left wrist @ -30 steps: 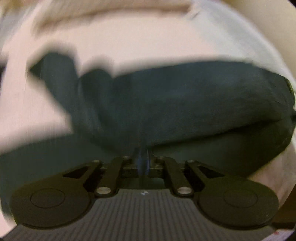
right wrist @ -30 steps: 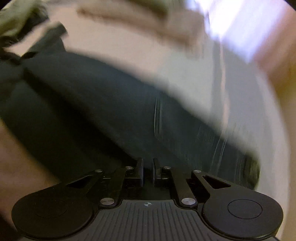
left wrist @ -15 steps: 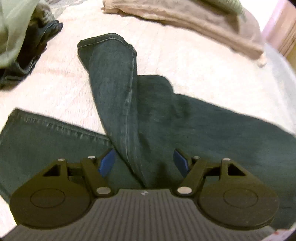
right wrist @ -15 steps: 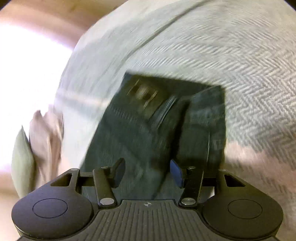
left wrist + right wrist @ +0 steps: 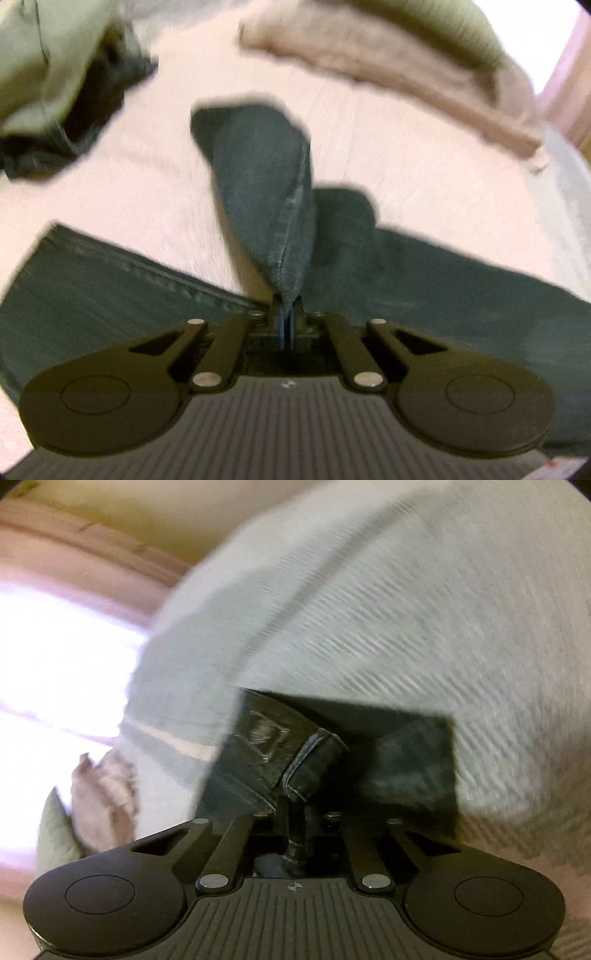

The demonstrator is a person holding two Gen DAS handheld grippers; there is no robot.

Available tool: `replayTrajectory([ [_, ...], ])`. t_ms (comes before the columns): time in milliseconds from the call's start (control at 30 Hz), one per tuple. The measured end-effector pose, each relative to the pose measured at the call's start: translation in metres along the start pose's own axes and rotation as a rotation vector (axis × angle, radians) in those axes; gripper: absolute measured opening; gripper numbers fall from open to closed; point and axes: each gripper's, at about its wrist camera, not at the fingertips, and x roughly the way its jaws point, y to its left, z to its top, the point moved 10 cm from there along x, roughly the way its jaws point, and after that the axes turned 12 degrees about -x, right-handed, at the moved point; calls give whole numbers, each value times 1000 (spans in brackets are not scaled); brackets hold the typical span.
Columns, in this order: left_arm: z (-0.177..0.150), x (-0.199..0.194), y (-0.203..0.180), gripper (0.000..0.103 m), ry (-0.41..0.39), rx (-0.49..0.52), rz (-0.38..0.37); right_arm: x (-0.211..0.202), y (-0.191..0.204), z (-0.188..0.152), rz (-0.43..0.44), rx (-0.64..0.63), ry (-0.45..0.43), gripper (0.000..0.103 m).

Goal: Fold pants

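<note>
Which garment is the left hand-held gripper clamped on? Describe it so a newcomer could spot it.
On the pale pink bed cover, clothes lie in a heap at far left and a folded beige stack along the back. The dark blue jeans are spread across the front. The left hand-held gripper pinches one leg's seam; no other garment is dark denim laid out flat.

A pale pink, fuzzy blanket covers the bed in the left wrist view, and a grey-white cover with a herringbone weave spreads over it in the right wrist view. Along the far side of the pink blanket lies a folded beige cloth with an olive-green one on top, and a heap of pale green and dark clothes sits at the upper left. Beyond the bed's edge a window glare burns white beside a pinkish curtain, with a yellowish wall above; both views are motion-blurred.
</note>
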Motion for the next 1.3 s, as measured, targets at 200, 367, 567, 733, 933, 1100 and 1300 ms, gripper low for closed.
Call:
replayTrajectory([
  [200,-58,-56,39,2,27,-31,15,-36,-23,-6,-75,-90,65,3],
  [367,-92,-59,50,2,32,-35,47,-46,-39,-16,-117,-100,62,3],
  [567,-106,-49,58,9,87,-33,85,-32,-61,-39,-256,-169,157,8],
  [733,-95,-69,55,36,81,79,191,-35,-52,-41,-366,-210,197,47],
  [933,-48,-65,9,43,-36,362,207,-48,-45,-15,-417,-231,131,48],
  [1100,8,-15,-38,47,-66,279,81,-46,-39,-13,-399,-164,141,48],
  [1300,28,83,-57,55,88,330,176,-24,-30,-28,-409,-178,150,48],
])
